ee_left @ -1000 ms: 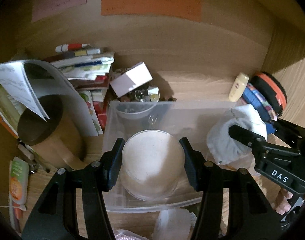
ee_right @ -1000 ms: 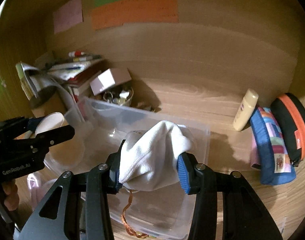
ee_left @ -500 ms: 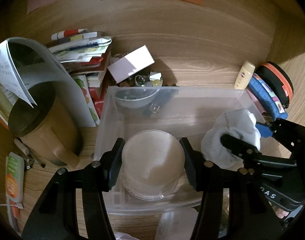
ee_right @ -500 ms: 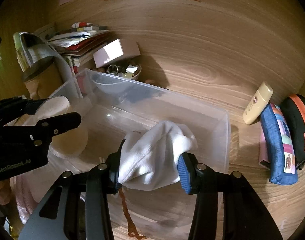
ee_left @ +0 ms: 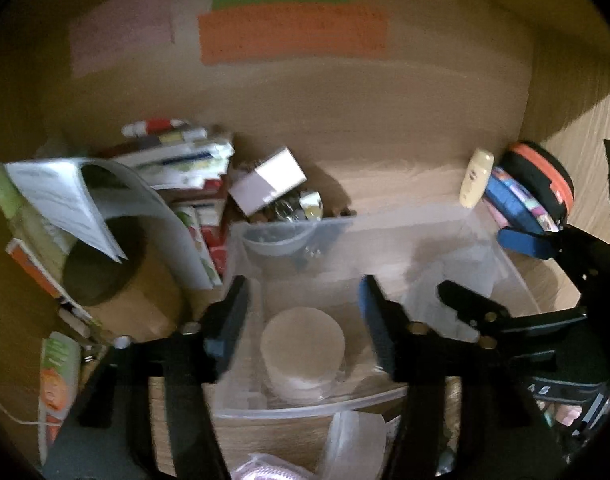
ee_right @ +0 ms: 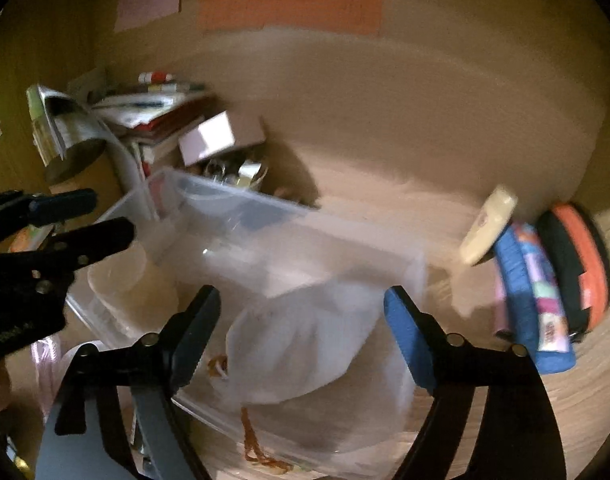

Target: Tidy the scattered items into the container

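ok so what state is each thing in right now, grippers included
left hand-held gripper: open, empty
right hand-held gripper: open, empty
round container: released, upright inside the bin
white cloth: released, crumpled inside the bin
clear plastic bin: lidless, on the desk
cream bottle: outside the bin, leaning
pencil cases: outside the bin, on edge
brown cup: tilted, beside the bin

Right gripper (ee_right: 301, 312): I see its jaws spread wide, holding nothing | white cloth (ee_right: 301, 344): lying inside the clear plastic bin (ee_right: 409, 276) below them | left gripper (ee_right: 81, 228): at left edge, over bin's left end
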`<act>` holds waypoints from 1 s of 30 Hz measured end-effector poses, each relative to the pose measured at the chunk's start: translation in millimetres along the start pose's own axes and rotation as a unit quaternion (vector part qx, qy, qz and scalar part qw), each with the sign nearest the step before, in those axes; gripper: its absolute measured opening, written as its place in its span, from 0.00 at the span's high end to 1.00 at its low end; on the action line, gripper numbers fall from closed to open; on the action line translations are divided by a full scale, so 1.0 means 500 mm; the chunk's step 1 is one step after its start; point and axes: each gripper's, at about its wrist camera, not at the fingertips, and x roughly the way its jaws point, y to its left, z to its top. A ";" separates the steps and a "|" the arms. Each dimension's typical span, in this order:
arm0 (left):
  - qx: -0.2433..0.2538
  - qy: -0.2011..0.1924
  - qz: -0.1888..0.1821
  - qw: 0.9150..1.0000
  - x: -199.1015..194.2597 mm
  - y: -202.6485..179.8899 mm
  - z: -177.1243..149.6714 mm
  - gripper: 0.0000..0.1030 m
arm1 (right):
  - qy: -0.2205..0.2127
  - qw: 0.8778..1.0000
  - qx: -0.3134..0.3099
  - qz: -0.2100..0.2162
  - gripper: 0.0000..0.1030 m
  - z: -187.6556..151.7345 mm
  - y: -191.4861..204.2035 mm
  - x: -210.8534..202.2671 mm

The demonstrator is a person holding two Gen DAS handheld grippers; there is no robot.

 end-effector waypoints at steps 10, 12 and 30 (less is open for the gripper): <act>-0.041 -0.012 0.013 0.999 -0.072 0.034 -0.025 0.25 | -0.047 0.999 0.022 0.003 0.20 0.003 -0.015 -0.112; -0.039 -0.013 0.017 0.999 -0.083 0.031 -0.032 0.24 | -0.057 0.998 0.027 0.007 0.20 -0.003 -0.018 -0.134; -0.034 0.015 -0.003 0.999 -0.126 0.027 -0.127 0.19 | -0.042 0.998 0.043 -0.002 0.19 -0.087 -0.055 -0.183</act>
